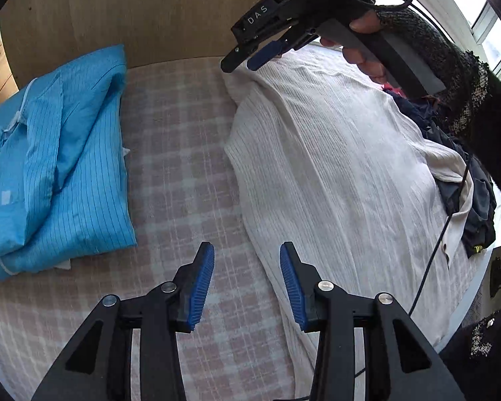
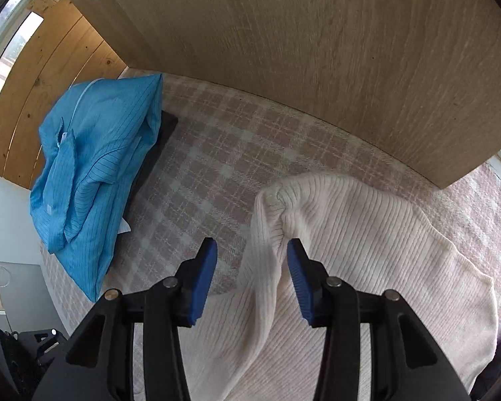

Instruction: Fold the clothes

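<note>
Checked bedding [image 1: 183, 173] covers the bed, wood headboard [image 2: 317, 50] behind. We've got the white sweater [image 1: 334, 167] spread flat on it, with a blue shirt [image 1: 56, 153] already folded off to the side. Left gripper [image 1: 247, 284] hovers over the sweater's near edge, fingers partly apart and holding nothing. Right gripper [image 2: 252, 280] is the same, half open, straddling a raised fold at the far corner but not pinching it. Looks like we're mid-fold; next we'd need to pinch both edge points and carry them across. No containers here, just a dark clothes pile [image 1: 477, 200] beyond.
</note>
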### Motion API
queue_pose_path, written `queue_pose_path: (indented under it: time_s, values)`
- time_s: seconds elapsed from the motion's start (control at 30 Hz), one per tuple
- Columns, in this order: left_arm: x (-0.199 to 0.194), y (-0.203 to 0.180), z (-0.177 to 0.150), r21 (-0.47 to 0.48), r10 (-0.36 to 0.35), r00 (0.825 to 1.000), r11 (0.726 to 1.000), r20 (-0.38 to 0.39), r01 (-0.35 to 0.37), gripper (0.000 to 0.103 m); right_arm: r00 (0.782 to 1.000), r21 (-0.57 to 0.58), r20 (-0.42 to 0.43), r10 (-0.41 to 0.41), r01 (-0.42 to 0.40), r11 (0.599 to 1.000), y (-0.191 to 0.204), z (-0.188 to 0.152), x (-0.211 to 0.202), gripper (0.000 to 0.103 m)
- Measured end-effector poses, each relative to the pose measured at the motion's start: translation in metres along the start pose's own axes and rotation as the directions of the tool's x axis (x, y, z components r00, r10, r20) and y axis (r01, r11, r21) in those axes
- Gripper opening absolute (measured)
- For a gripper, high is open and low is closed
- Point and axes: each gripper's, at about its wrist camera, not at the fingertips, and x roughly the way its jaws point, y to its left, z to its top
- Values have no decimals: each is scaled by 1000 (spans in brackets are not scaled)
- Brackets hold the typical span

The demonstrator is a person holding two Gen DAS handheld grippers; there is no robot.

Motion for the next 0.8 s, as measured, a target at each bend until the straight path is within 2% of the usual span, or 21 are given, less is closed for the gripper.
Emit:
queue_pose_path:
  time_s: [0.13, 0.23, 0.27, 0.37, 0.47, 0.5, 0.53, 0.57, 0.63, 0.67, 0.7, 0.73, 0.8]
  values:
    - [49, 14, 45, 25, -45, 997, 999, -65, 47, 40, 997, -20, -62, -35, 34, 999, 2, 14, 14, 43]
    - [72, 15, 56, 42, -48, 995, 998, -91, 51, 38, 994, -39, -98, -51, 48, 998, 4, 23, 22, 43]
    - [76, 15, 58, 41, -69, 993, 996, -92, 73, 35, 992, -45, -110, -56, 51, 998, 5, 26, 24, 43]
    - [79, 13, 53, 27, -137, 987, 990, -82, 140, 7, 991, -62, -123, -45, 38, 997, 5, 24, 28, 43]
    - [65, 4, 48, 72, -90, 996, 993, -29, 92, 5, 992, -80, -127, -26, 16, 997, 4, 21, 31, 40]
    - [57, -2, 46, 86, -79, 997, 993, -1, 78, 5, 993, -79, -119, -10, 1, 997, 3, 19, 29, 35]
    - [48, -8, 45, 99, -67, 997, 993, 27, 64, 5, 996, -62, -84, 27, -32, 998, 0, 16, 22, 18]
    - [36, -11, 40, 103, -39, 997, 994, 61, 33, 5, 997, -46, -49, 64, -66, 997, -4, 13, 15, 6]
    - [15, -14, 30, 94, -3, 992, 995, 123, -9, 5, 992, -26, 22, 123, -122, 992, -10, 6, 1, 6]
    - [5, -15, 24, 90, 14, 988, 996, 152, -28, 5, 991, -28, 42, 125, -124, 992, -13, 3, -1, 6]
    - [5, -16, 20, 95, 5, 989, 995, 148, -19, 5, 992, -30, 63, 109, -107, 994, -15, 1, -2, 6]
    - [6, -18, 16, 101, -3, 990, 995, 143, -12, 5, 996, -30, 83, 43, -40, 999, -14, 2, 2, 6]
    - [28, -17, 13, 108, 18, 997, 994, 80, -26, 6, 990, -27, 118, -70, 74, 997, -14, 5, 11, 6]
